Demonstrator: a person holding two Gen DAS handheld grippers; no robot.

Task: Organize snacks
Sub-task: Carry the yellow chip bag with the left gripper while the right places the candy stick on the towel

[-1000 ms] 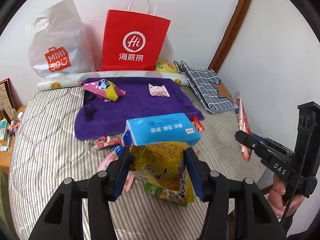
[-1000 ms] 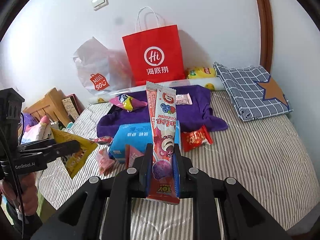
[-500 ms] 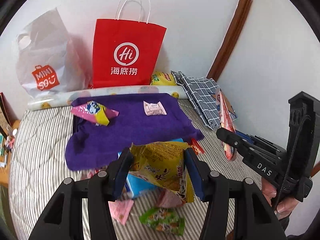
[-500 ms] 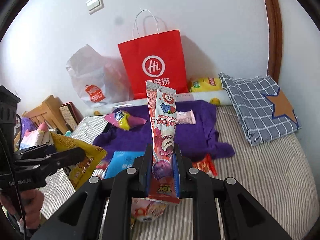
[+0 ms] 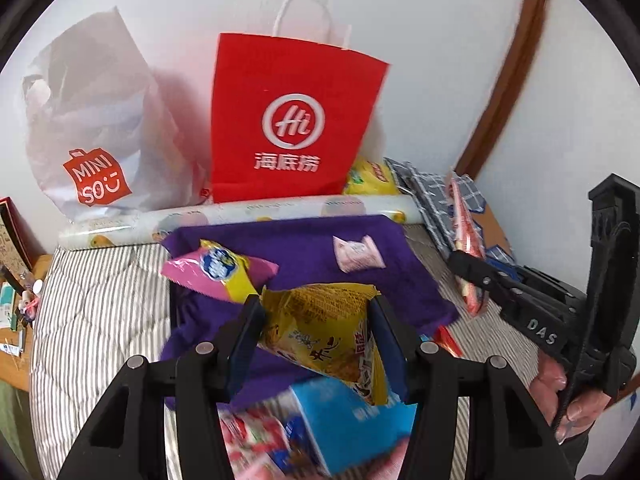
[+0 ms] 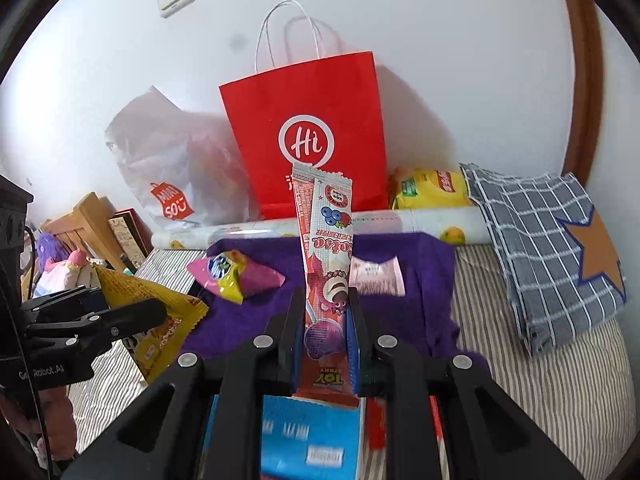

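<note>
Against the wall stands a red bag (image 6: 308, 136), contents unseen; left hand-held gripper (image 5: 316, 330) clamps a yellow packet (image 5: 324, 332), right hand-held gripper (image 6: 325, 320) a pink stick (image 6: 326, 248).

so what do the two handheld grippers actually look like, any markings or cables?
Both are matte black with silver pivot screws and blue pads on the fingers. The left gripper shows pale "GenRobot.AI" lettering on its side in the right wrist view, with a thin black cable beside its tall black housing. The right gripper has "DAS" on its side and a black cable past the hand holding it.
</note>
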